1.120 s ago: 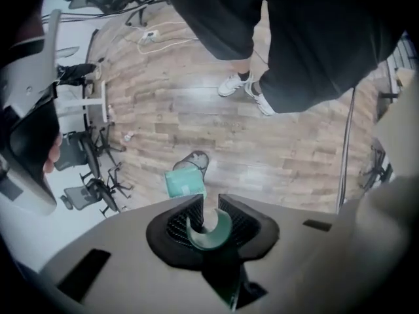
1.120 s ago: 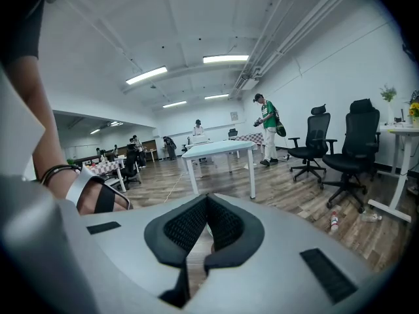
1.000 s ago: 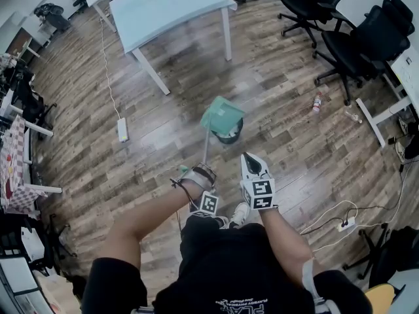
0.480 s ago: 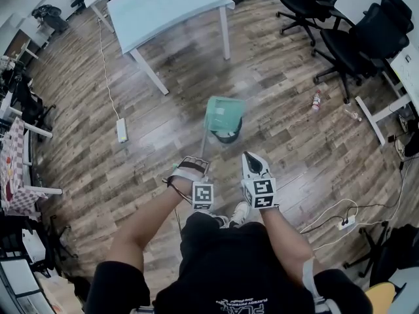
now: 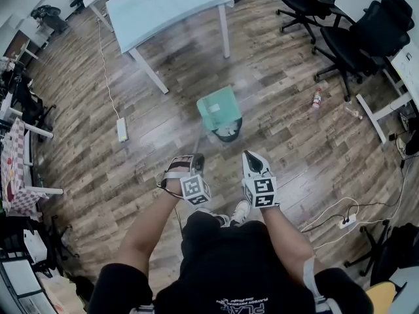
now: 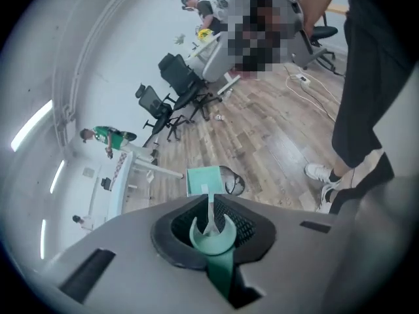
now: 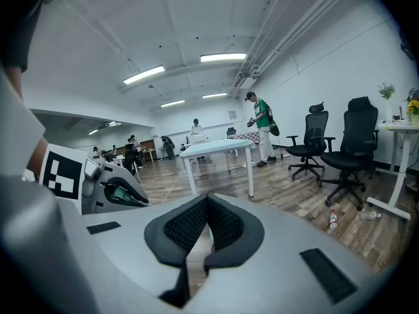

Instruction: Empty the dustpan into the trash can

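Left gripper [image 5: 194, 162]: jaws have just been closing, now clamped on the green dustpan handle [image 6: 213, 239]. Dustpan [image 5: 218, 107] is tilted over the trash can [image 5: 228, 134], covering its far rim. Right gripper [image 5: 253, 162] is closed and empty. Bare floor [image 5: 281, 103] surrounds the can; table [image 5: 163, 5] and chairs [image 5: 360, 44] are well apart.

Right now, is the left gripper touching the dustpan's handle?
Touching. In the left gripper view, the left gripper is clamped on the green dustpan handle, with its pads pressing on both sides.
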The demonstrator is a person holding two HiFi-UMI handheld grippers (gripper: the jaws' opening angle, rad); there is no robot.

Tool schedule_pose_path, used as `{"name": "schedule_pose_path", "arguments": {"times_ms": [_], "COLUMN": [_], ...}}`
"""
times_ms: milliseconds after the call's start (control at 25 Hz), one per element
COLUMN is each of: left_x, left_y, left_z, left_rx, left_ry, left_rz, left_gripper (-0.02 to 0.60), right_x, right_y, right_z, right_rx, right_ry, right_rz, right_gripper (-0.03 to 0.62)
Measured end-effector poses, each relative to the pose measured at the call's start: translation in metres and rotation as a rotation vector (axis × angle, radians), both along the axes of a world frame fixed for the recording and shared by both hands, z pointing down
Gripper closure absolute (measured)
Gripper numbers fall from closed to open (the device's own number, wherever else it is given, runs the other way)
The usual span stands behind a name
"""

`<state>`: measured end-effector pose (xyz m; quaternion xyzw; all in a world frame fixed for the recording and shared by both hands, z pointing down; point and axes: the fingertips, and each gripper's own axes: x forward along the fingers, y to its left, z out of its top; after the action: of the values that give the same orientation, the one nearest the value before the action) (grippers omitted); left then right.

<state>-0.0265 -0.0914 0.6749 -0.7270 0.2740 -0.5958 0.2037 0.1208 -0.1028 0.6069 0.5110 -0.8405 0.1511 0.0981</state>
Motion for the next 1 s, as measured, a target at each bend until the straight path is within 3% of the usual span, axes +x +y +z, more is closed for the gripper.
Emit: {"name": "schedule_pose_path", "arguments": {"times_ms": [480, 1000], "left_x": [-0.017, -0.041], "left_y": [-0.015, -0.021], "left_z": [-0.006, -0.011], "left_rx": [-0.089, -0.125], "left_ry": [0.387, 0.685], "left_rz": [-0.366, -0.66], "left_gripper": [0.538, 0.54], "right_x": [0.0, -0.006], "right_y": [-0.002, -0.006], "right_z": [0.002, 0.004], "right_rx": [-0.008, -0.015], "right_ry": [0.0, 0.0], "right_rz": [0.008, -0.001], "right_gripper": [0.579, 0.58]}}
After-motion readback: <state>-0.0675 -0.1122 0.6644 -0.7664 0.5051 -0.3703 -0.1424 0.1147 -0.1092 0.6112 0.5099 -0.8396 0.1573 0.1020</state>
